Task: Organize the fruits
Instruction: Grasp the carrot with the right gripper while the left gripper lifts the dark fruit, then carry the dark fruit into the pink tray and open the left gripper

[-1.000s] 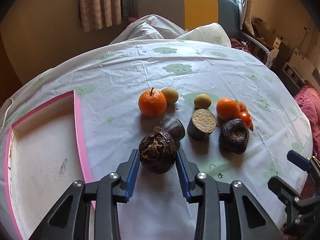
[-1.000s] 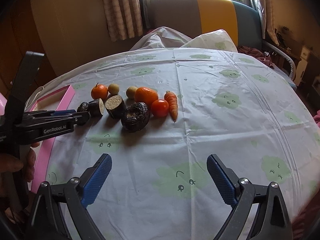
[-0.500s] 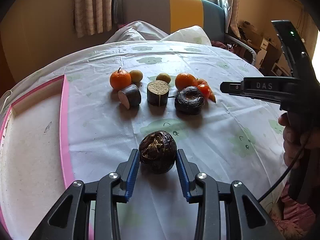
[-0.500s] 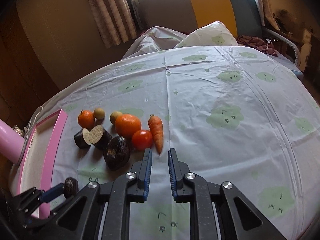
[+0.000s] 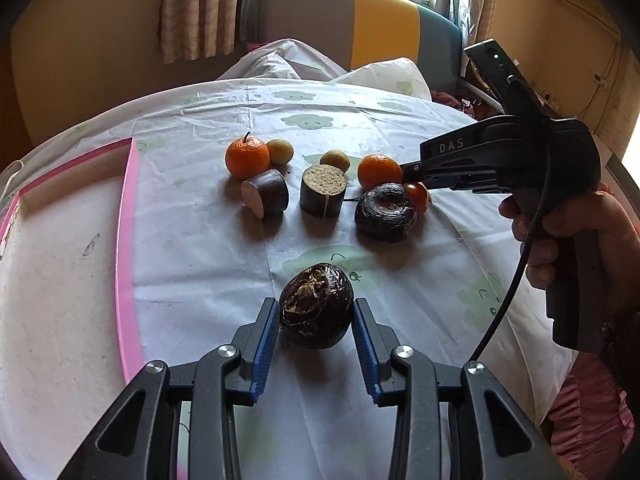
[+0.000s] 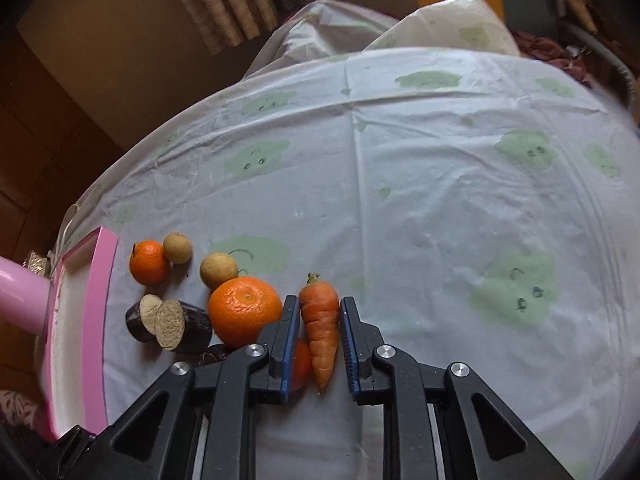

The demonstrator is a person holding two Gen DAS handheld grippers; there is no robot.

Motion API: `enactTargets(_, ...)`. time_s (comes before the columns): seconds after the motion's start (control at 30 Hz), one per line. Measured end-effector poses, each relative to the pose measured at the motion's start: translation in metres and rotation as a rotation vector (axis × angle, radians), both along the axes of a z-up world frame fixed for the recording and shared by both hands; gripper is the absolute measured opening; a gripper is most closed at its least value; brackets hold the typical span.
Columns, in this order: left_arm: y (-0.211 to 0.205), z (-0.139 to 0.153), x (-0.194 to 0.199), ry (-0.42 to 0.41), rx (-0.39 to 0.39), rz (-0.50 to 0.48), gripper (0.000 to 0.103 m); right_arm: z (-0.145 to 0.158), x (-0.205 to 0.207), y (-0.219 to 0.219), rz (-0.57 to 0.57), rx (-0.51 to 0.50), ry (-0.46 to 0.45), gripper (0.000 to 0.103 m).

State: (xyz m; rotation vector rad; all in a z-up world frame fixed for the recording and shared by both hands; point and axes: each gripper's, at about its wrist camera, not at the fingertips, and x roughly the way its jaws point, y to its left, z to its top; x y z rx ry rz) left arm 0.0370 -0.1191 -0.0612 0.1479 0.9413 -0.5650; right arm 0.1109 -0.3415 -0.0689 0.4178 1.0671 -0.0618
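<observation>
While left gripper (image 5: pixel 316 322) jaws grasp a dark wrinkled fruit (image 5: pixel 316 306) above the counter (image 5: pixel 208 264), right gripper (image 6: pixel 319 344) jaws straddle a carrot (image 6: pixel 322 324), slightly parted, beside a tangerine (image 6: pixel 245 310)

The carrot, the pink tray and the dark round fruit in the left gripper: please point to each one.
carrot (image 6: pixel 320 320): right wrist view, middle of its body.
pink tray (image 5: pixel 127 240): left wrist view, its pink side wall.
dark round fruit (image 5: pixel 316 306): left wrist view, its wrinkled front face.

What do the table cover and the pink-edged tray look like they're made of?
The table cover looks like thin plastic sheeting: a slight sheen, sharp fold creases, printed green clouds. The tray has a glossy pink rim, probably plastic or painted board; its matte white floor is scuffed.
</observation>
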Motion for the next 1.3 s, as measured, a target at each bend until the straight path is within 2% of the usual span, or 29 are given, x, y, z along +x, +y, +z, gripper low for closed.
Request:
enactTargets(0.17,0.002,0.001,0.005,0.020,-0.016,0.008,0.037,0.004,-0.004,0.006,-0.008,-0.052,-0.009,0.019)
enactTargets(0.4,0.010,0.006,0.008,0.043,-0.052,0.021,0.037,0.020,-0.044,-0.008,-0.071,-0.108,-0.044,0.019)
enactTargets(0.53,0.028,0.023,0.009,0.030,-0.105,0.056,0.037,0.016,-0.069,-0.003,-0.059,-0.145,-0.020,0.019)
enactTargets(0.67,0.058,0.045,0.014,-0.014,-0.135,0.132,0.037,0.007,-0.083,-0.003,-0.076,-0.119,-0.016,0.019)
enactTargets(0.83,0.106,0.056,0.038,-0.066,-0.107,0.285,0.037,0.003,-0.085,-0.007,-0.090,-0.086,-0.016,0.020)
enactTargets(1.0,0.137,0.044,0.067,-0.067,-0.020,0.400,0.037,0.004,-0.082,-0.001,-0.071,-0.134,-0.007,0.020)
enactTargets(1.07,0.145,0.042,0.070,-0.075,0.000,0.435,0.042,0.003,-0.082,0.002,-0.066,-0.160,-0.012,0.020)
enactTargets(1.17,0.153,0.046,0.065,-0.091,-0.017,0.453,0.047,0.003,-0.083,0.004,-0.067,-0.175,-0.020,0.020)
enactTargets(1.3,0.157,0.055,0.049,-0.102,-0.054,0.456,0.047,0.002,-0.085,0.007,-0.064,-0.201,-0.030,0.020)
